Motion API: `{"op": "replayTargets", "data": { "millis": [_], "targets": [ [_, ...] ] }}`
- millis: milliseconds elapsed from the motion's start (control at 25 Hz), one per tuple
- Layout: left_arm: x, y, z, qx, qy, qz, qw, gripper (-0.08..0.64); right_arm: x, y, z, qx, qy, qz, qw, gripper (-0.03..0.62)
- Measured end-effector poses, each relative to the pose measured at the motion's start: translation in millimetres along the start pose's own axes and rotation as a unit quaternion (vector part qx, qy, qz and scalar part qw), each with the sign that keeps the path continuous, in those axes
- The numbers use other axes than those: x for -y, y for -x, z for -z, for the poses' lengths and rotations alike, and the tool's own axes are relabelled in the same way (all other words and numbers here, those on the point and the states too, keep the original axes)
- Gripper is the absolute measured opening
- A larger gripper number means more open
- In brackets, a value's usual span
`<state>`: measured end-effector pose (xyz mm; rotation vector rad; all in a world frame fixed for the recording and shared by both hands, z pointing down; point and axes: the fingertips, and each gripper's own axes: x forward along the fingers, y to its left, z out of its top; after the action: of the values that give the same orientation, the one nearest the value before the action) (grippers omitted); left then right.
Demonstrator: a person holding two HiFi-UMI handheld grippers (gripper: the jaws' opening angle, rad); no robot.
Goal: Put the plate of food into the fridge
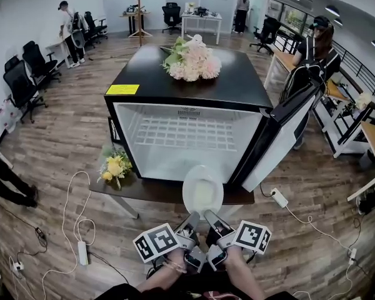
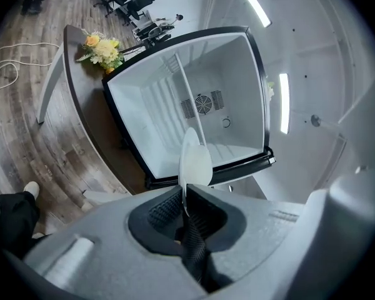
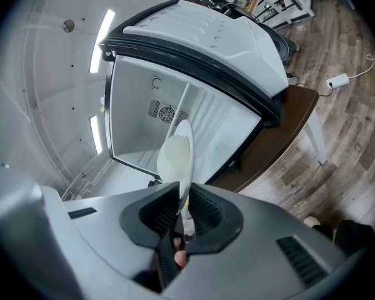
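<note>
A white plate [image 1: 202,190] with pale food on it hangs in front of the open fridge [image 1: 128,136], just below its opening and above the dark low table [image 1: 150,191]. My left gripper [image 1: 189,220] is shut on the plate's near rim from the left. My right gripper [image 1: 211,220] is shut on the same rim from the right. In the left gripper view the plate [image 2: 194,161] shows edge-on, running out from the left gripper [image 2: 185,206] toward the fridge [image 2: 247,92]. The right gripper view shows the plate [image 3: 177,157] pinched in the right gripper [image 3: 183,208]. Inside the fridge lies a bare wire shelf [image 1: 181,133].
The fridge door [image 1: 281,136] stands swung out to the right. Pink and white flowers [image 1: 192,59] lie on the fridge top, and a yellow bunch [image 1: 114,166] lies on the table's left end. Cables and power strips [image 1: 82,252] cross the wood floor. A person [image 1: 312,49] stands behind the door.
</note>
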<state>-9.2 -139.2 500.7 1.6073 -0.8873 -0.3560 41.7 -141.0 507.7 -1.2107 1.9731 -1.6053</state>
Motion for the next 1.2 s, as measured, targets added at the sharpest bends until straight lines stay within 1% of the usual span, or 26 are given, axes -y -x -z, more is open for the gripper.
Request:
{"op": "replayTargets", "data": {
  "millis": [120, 240, 480, 680, 840, 920, 1040, 1200],
  "targets": [
    [3, 0, -9, -0.003, -0.01, 0.004, 0.9999, 0.025, -7, -5, -2, 0.013, -0.004, -0.002, 1.0, 0.052],
    [9, -1, -13, -0.006, -0.011, 0.008, 0.9999, 0.025, -11, -6, -6, 0.021, -0.007, 0.0, 1.0, 0.052],
    [22, -5, -16, -0.003, -0.01, 0.015, 0.9998, 0.025, -21, -4, -17, 0.017, -0.009, 0.005, 1.0, 0.052],
    [34, -8, -24, 0.011, -0.004, 0.012, 0.9999, 0.025, -32, -7, -28, 0.012, -0.005, -0.002, 1.0, 0.051],
    [43, -15, -31, 0.014, -0.007, 0.012, 0.9998, 0.025, -38, -10, -38, 0.014, -0.008, -0.006, 1.0, 0.052],
    [47, -18, -34, 0.015, -0.004, 0.015, 0.9998, 0.025, -39, -10, -43, 0.015, -0.007, -0.003, 1.0, 0.052],
    [51, -23, -37, 0.017, 0.002, 0.019, 0.9997, 0.025, -43, -14, -50, 0.015, -0.007, -0.01, 1.0, 0.052],
    [51, -31, -43, 0.015, 0.017, 0.023, 0.9995, 0.025, -42, -19, -58, 0.016, -0.008, -0.003, 1.0, 0.057]
  ]
}}
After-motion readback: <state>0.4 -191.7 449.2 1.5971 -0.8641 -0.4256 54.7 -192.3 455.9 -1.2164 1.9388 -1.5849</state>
